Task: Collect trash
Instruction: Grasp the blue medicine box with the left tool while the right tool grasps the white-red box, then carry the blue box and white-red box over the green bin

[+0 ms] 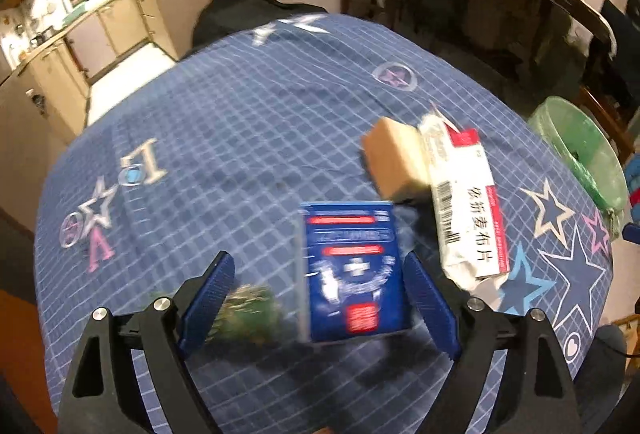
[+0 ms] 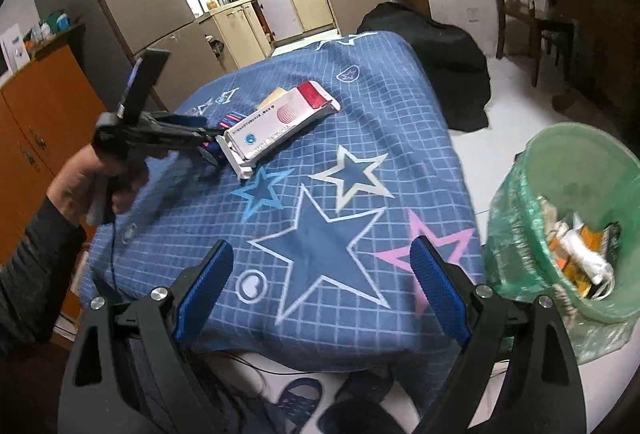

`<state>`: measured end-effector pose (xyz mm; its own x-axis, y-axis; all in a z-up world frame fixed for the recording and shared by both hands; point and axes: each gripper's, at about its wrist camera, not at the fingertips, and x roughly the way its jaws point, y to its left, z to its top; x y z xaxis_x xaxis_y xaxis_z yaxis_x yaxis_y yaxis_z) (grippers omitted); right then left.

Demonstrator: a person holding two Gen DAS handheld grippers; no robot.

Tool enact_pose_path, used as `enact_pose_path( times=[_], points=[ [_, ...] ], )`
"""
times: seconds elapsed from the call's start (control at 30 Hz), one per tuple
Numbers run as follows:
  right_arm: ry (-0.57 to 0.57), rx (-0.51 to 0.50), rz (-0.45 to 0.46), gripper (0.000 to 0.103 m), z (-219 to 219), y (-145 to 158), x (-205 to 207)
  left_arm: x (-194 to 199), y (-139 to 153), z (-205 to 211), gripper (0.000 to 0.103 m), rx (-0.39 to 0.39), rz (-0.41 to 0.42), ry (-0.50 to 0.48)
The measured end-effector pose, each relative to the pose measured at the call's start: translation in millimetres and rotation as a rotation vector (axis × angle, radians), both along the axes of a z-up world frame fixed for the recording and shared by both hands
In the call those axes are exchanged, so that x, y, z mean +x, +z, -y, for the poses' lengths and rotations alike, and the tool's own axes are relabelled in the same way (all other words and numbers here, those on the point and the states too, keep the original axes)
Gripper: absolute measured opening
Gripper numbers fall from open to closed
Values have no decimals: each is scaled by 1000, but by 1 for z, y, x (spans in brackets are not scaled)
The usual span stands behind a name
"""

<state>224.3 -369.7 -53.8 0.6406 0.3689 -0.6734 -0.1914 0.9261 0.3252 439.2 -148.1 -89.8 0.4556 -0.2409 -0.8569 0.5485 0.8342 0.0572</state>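
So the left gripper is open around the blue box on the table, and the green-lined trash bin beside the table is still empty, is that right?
Not quite. The bin is not empty: the right wrist view shows wrappers and packaging already lying in its green liner. The rest holds: in the left wrist view the left gripper is open with the blue box between its fingers on the table.

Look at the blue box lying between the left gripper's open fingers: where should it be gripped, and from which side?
Grip the blue box across its two long side edges, coming down from above. It lies flat on the tablecloth with its long axis already in line with the left gripper, whose jaws stand wider than the box.
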Motion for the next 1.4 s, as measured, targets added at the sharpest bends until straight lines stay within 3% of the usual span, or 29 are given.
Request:
enact_pose_path(
  times=[0.07,0.17,0.3,0.5,0.67,0.83,1.1,1.4],
  points=[
    [7,39,-6,87,-3,1,5,3,-11,7,84,19,-10,5],
    [25,75,-1,87,-15,5,15,-2,-14,2,51,-51,-8,33],
    [33,144,-16,87,-28,12,41,-30,1,-12,51,-106,58,97],
    [-21,211,-134,87,-51,8,118,-59,18,-46,51,-213,104,203],
    [-95,151,-212,86,-70,0,164,-63,23,-70,51,-265,99,257],
    [-134,89,-263,71,-79,-17,178,-68,26,-75,51,-290,93,256],
    [-111,67,-201,51,-85,-16,165,-80,9,-60,51,-313,68,245],
    [-59,-47,8,44,-83,25,106,-109,34,-47,51,-301,189,270]
  ],
)
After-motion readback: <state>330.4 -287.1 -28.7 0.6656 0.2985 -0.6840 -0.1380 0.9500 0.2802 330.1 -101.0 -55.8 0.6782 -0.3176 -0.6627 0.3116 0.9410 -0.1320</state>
